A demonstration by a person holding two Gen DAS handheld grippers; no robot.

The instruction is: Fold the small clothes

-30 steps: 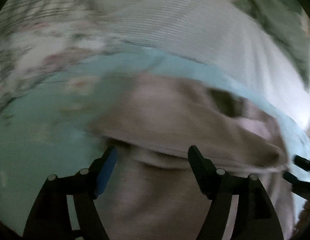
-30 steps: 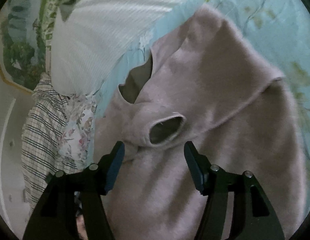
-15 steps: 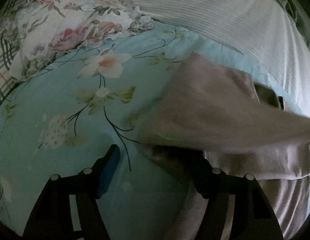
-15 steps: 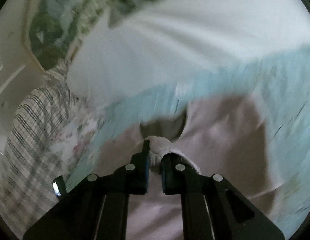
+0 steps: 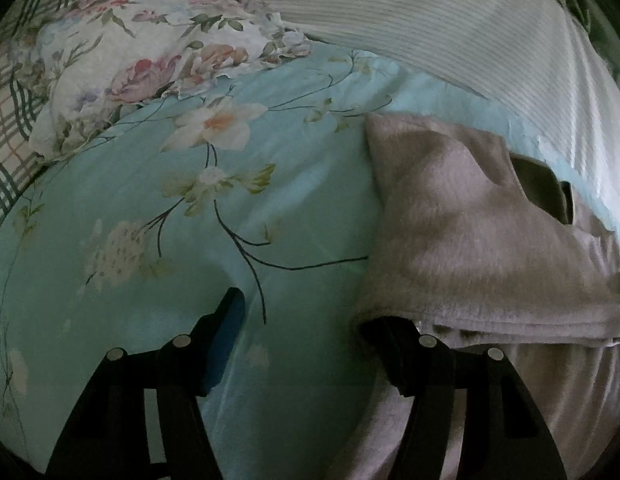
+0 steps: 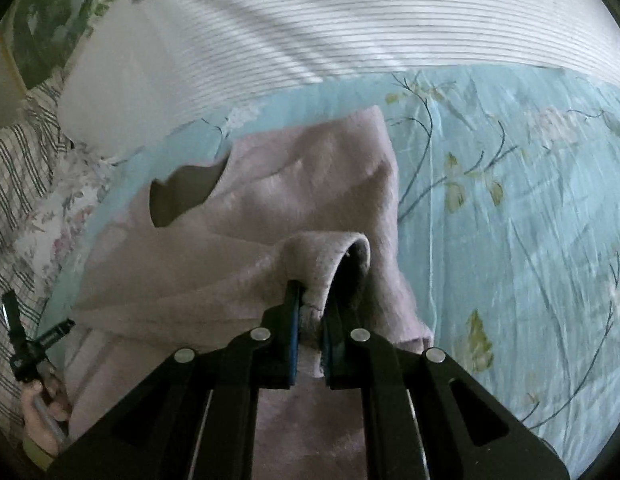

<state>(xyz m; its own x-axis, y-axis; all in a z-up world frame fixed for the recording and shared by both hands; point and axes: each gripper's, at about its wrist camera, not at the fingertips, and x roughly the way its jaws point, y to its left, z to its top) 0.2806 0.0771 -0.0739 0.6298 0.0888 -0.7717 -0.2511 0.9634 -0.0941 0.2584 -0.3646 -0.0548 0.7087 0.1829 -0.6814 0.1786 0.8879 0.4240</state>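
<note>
Pink sweater (image 6: pixel 310 200) on the bed (image 6: pixel 530 200), fold barely begun: right hand-held gripper (image 6: pixel 310 320) clenches a sleeve cuff (image 6: pixel 330 264); left hand-held gripper (image 5: pixel 310 320) gapes, empty.

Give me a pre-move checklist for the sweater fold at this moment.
1. Right gripper shut on the sleeve cuff: ok.
2. Left gripper gripping the pink sweater: not ok, jaws open; one finger sits under the sweater edge.
3. Sleeve folded across the body: ok.
4. Bedsheet beside the sweater free of clutter: ok.
5. Hem flat and aligned: cannot tell, out of view.
</note>
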